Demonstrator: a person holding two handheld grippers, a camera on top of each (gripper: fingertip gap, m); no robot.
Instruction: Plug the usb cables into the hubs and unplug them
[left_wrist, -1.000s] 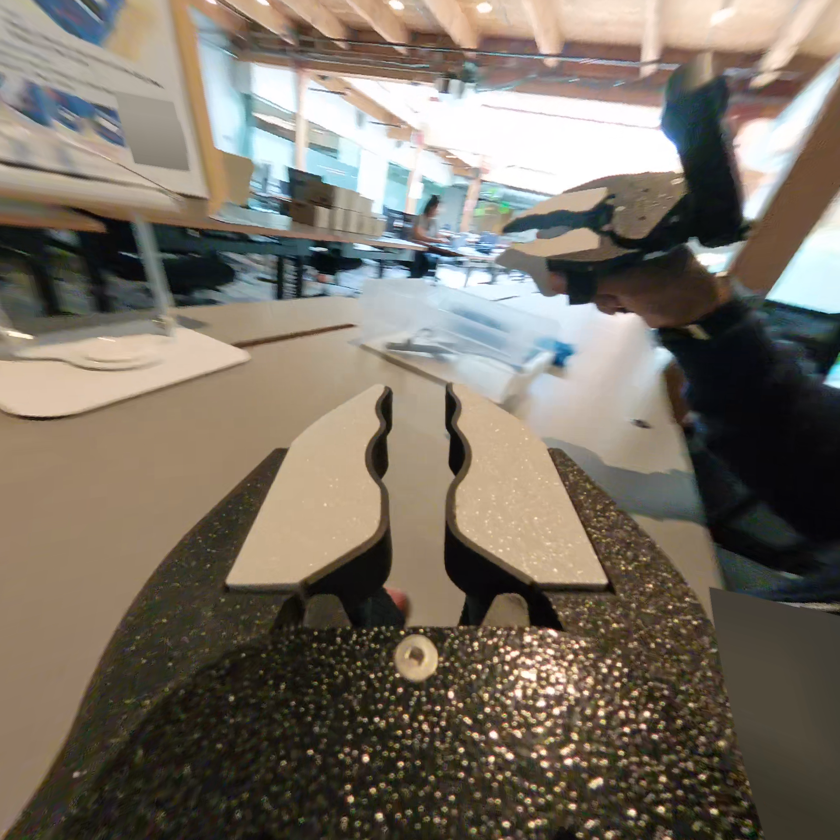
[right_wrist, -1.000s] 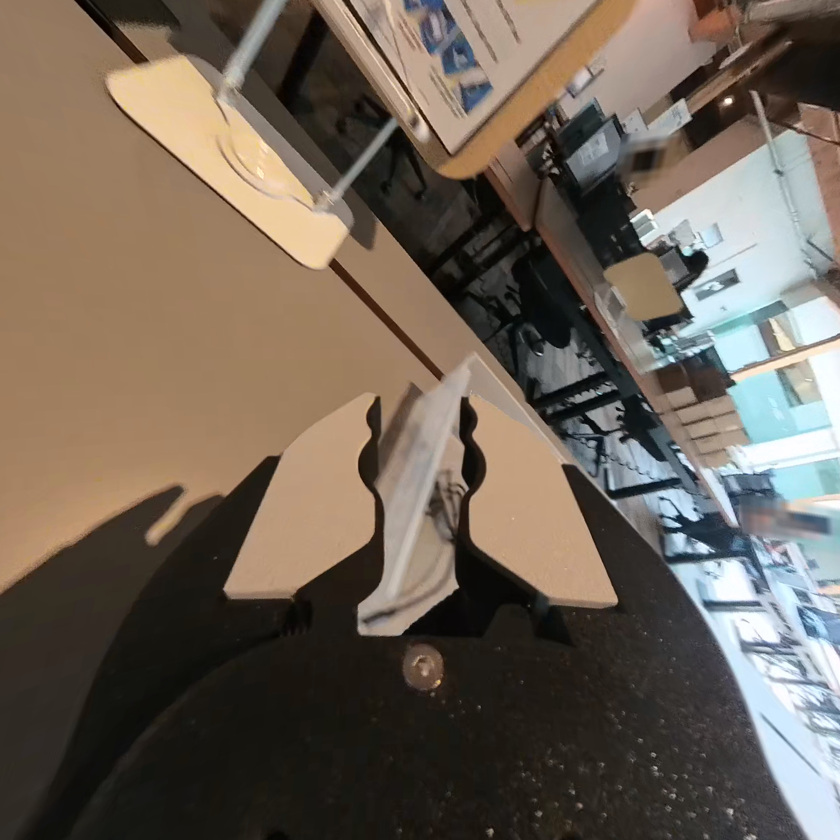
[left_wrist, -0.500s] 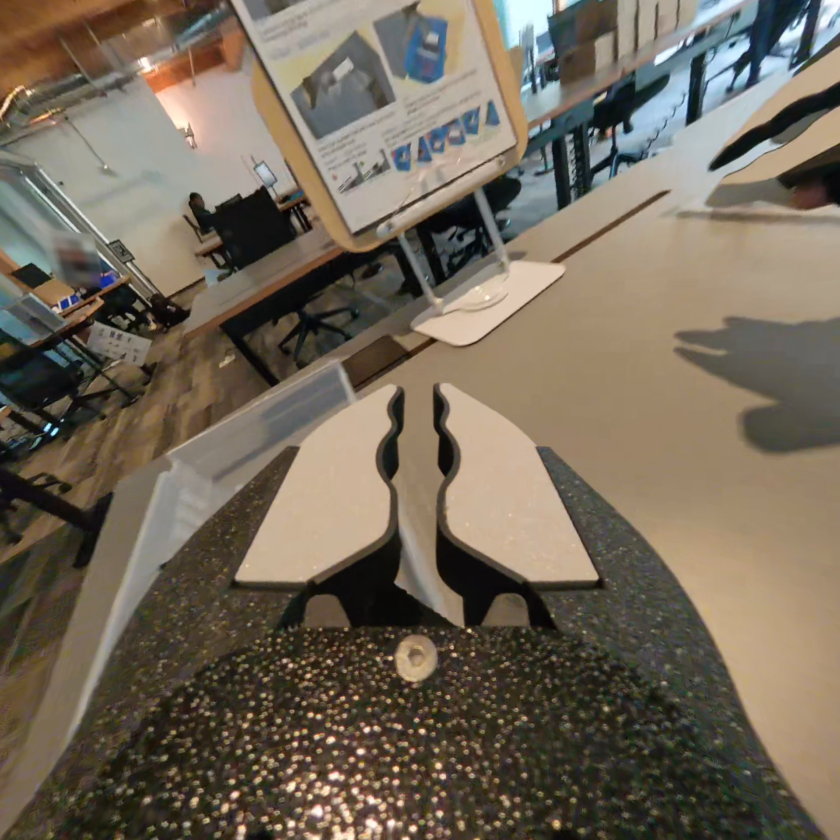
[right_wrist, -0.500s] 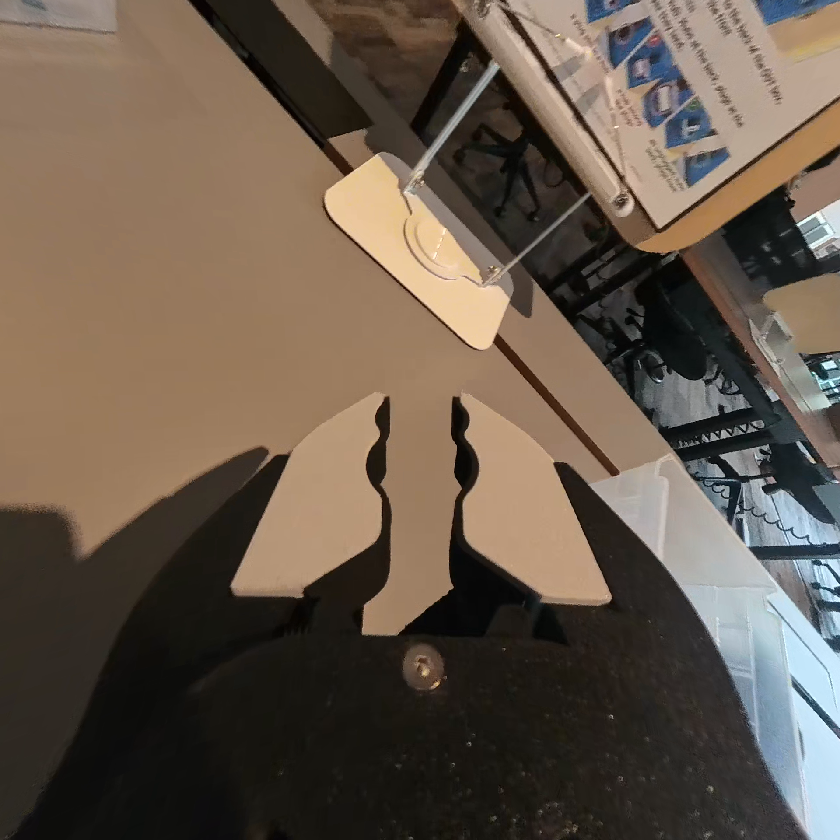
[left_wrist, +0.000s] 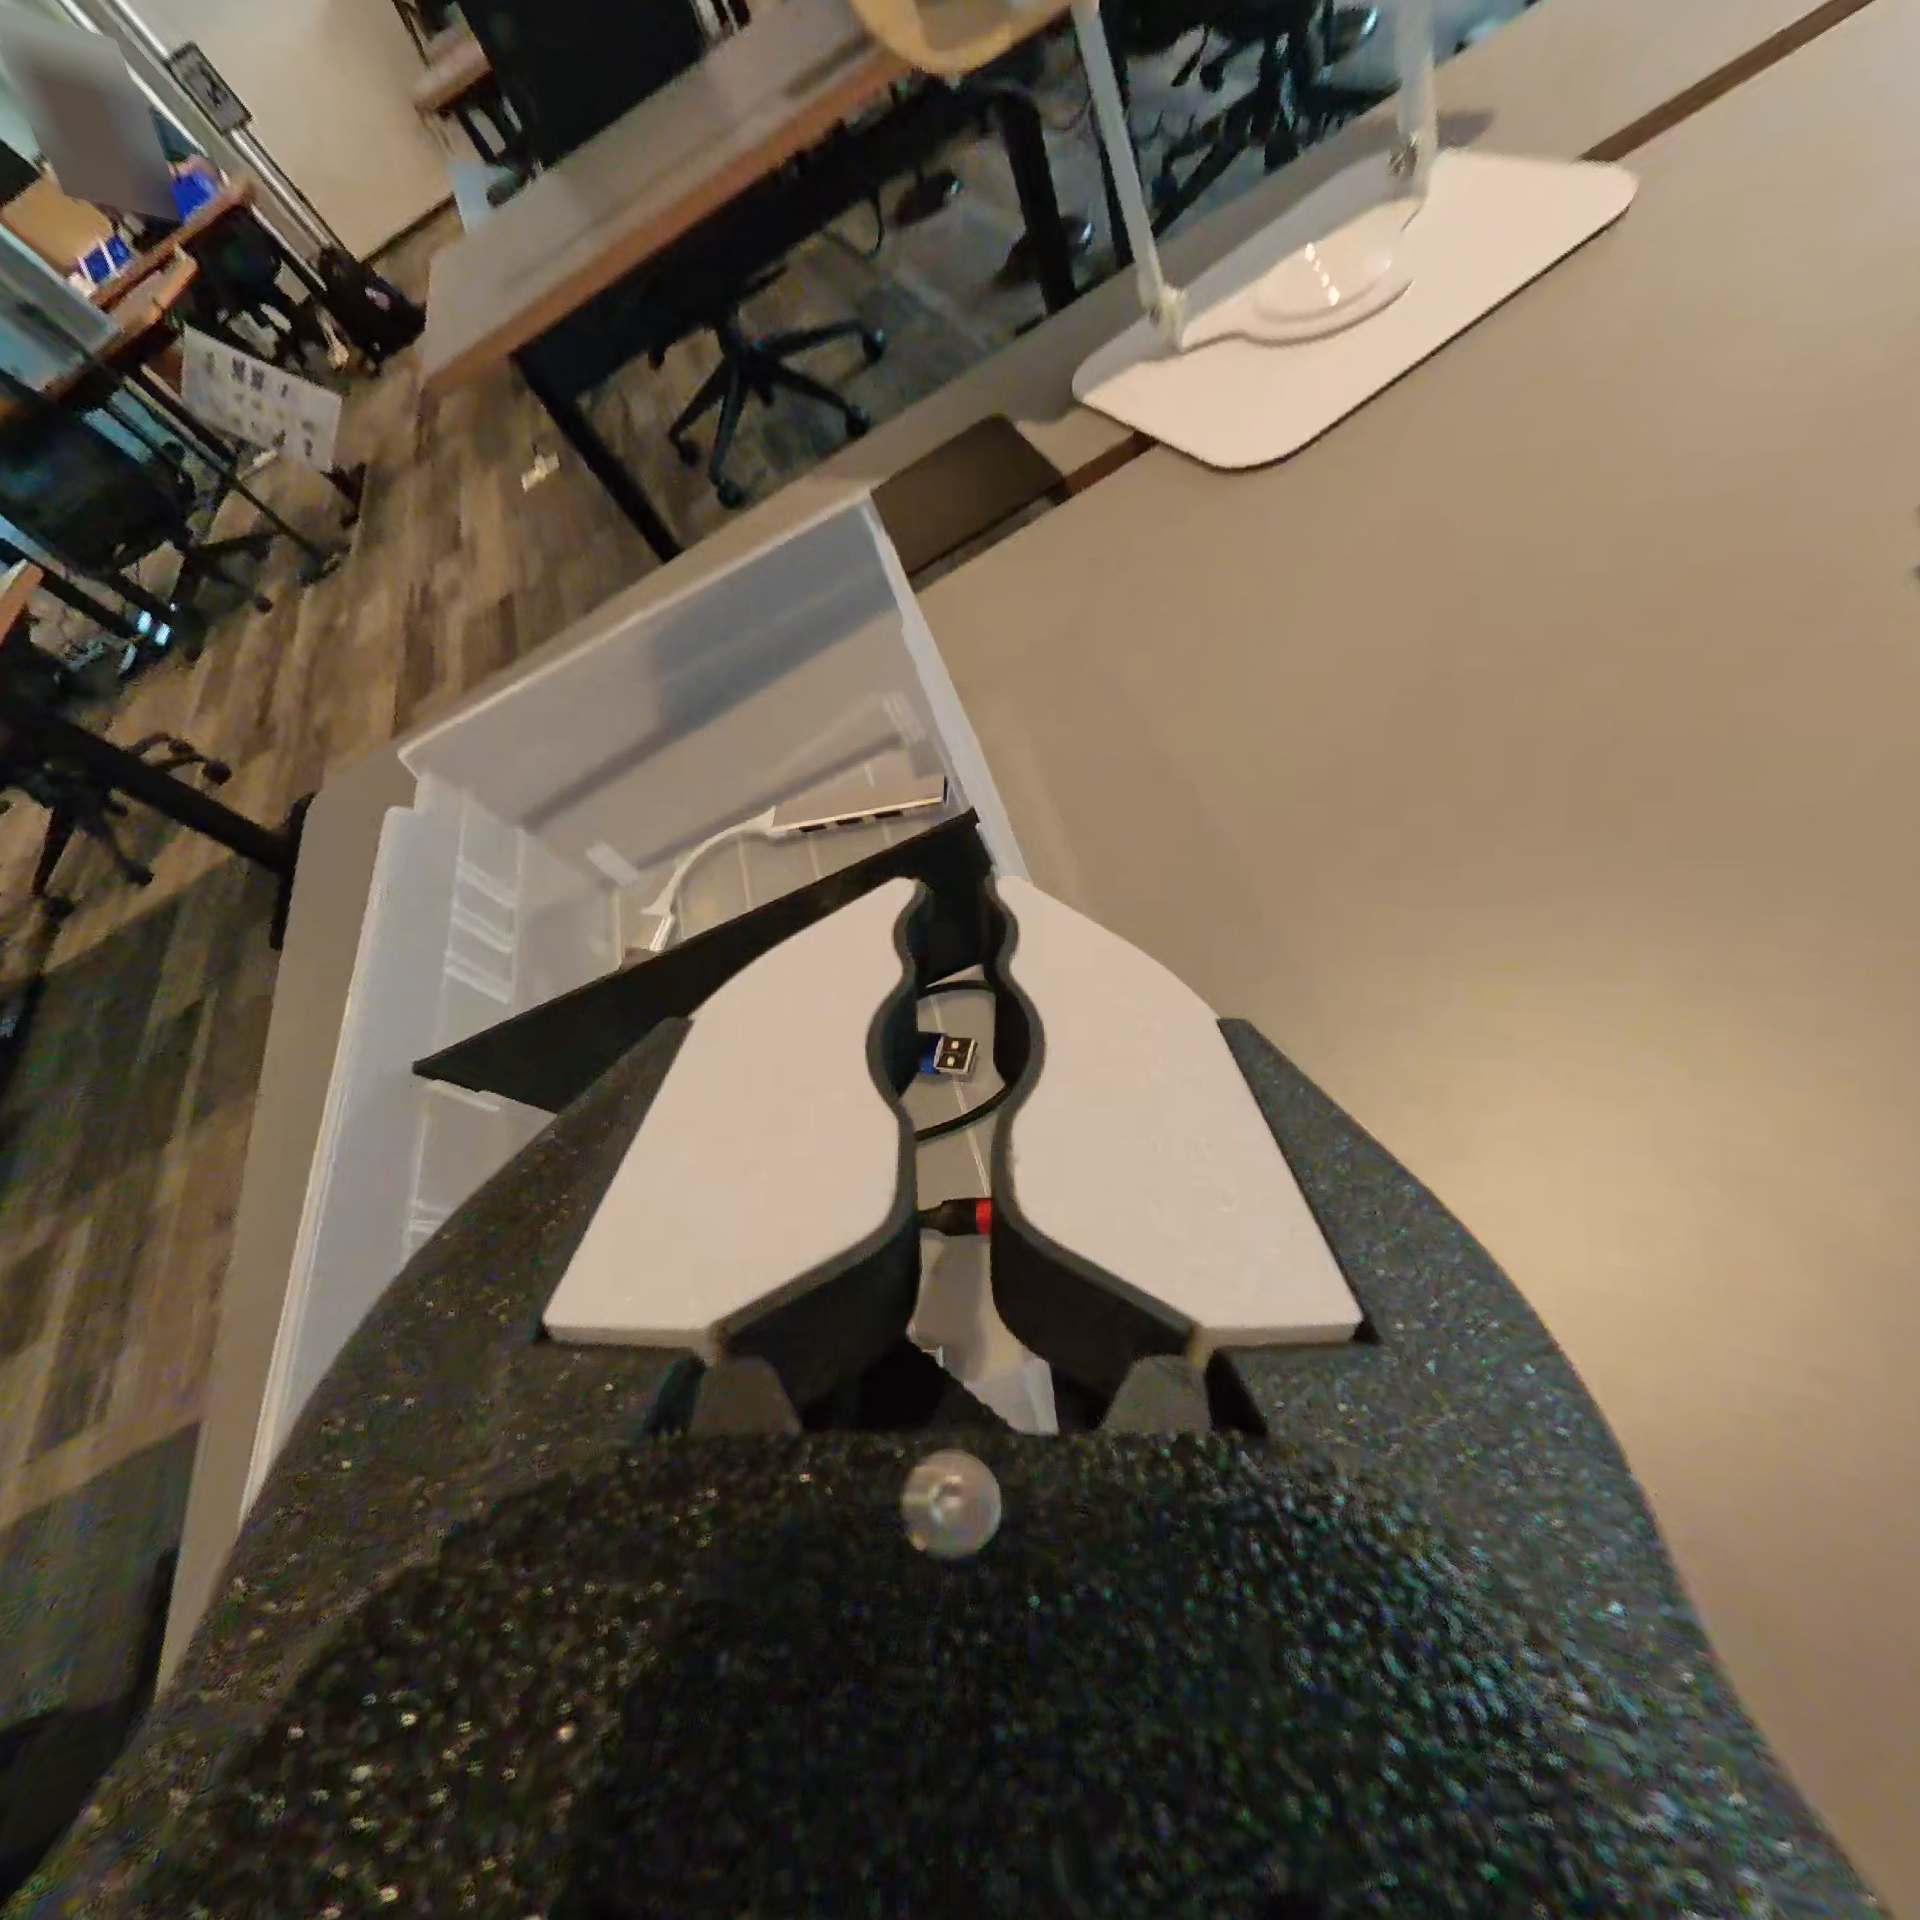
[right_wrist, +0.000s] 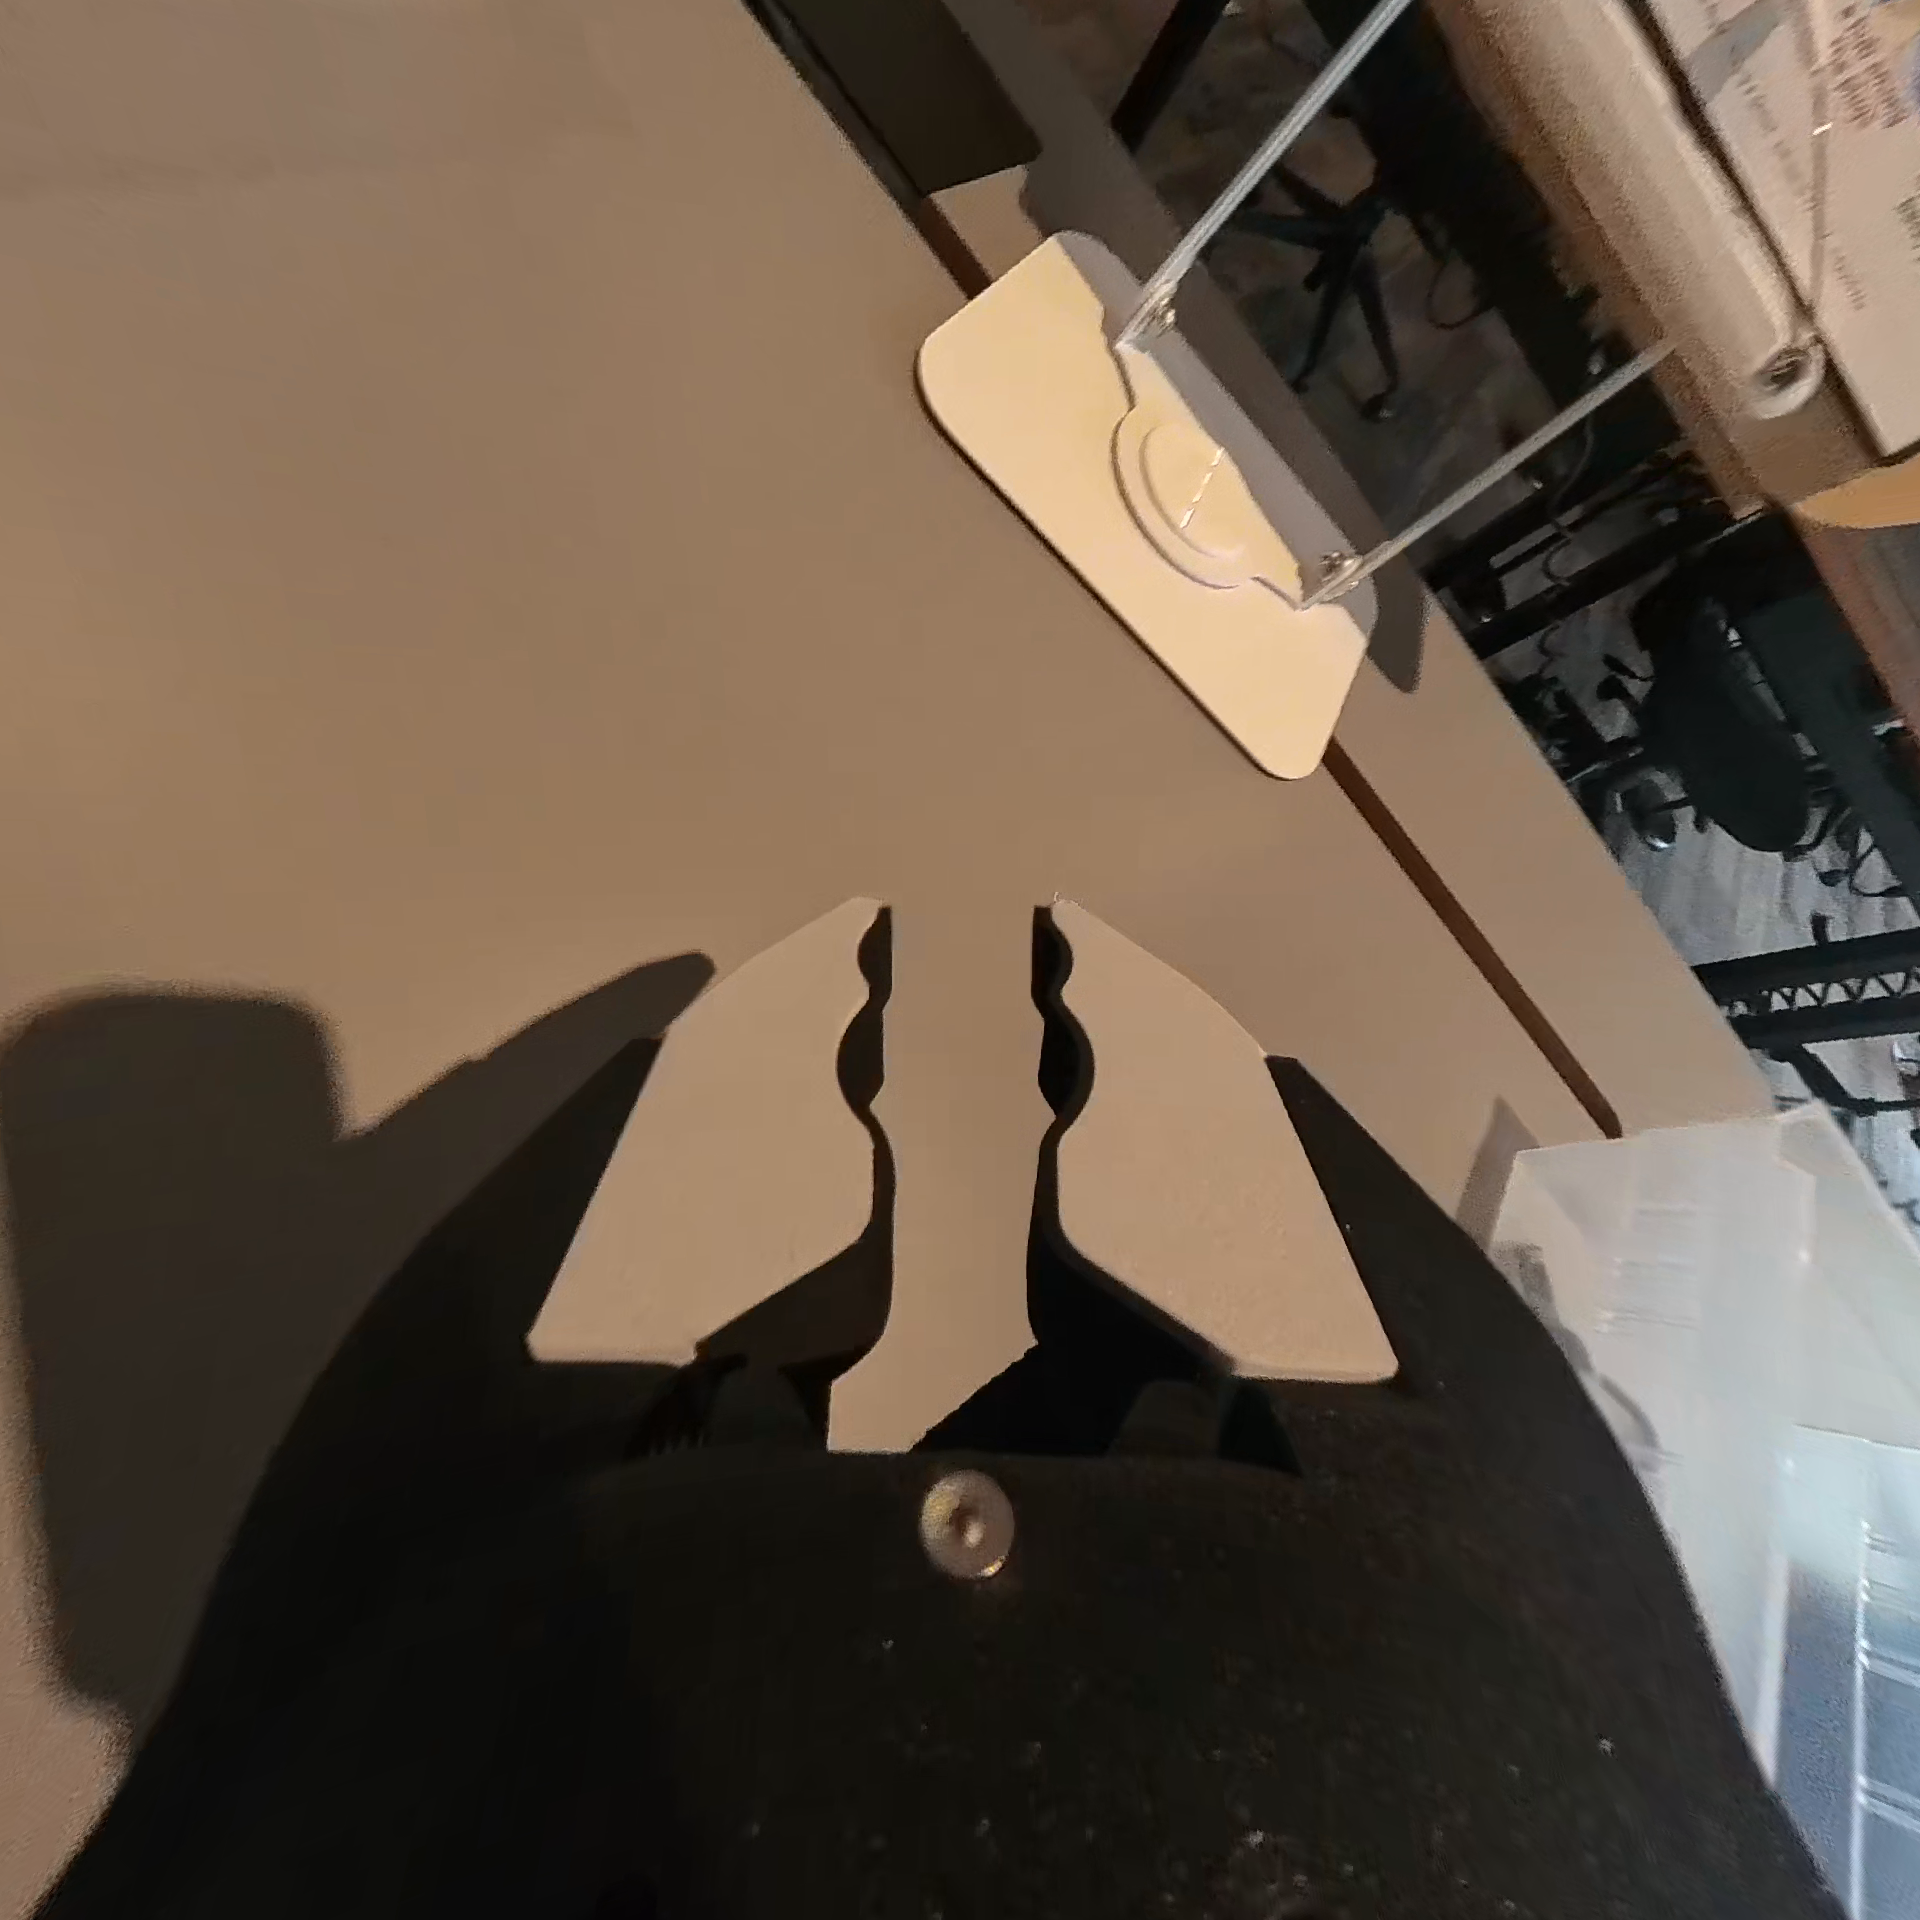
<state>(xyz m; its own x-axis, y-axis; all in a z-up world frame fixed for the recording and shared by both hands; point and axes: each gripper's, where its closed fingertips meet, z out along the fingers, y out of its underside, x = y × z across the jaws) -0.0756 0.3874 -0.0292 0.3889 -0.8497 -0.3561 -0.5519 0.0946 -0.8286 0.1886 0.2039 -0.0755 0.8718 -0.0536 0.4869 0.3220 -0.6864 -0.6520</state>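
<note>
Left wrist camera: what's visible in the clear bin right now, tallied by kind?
Silver hub: 1
White cable: 1
Blue-tipped USB plug: 1
Red-ringed plug: 1
Total: 4 in view; part of the bin is hidden.

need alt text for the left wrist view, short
The left gripper, slightly open and empty, hovers over a clear plastic bin at the edge of a tan table. Inside the bin lie a black usb cable with a blue-tipped plug and a silver hub with a white cord. A white stand base sits farther back.
</note>
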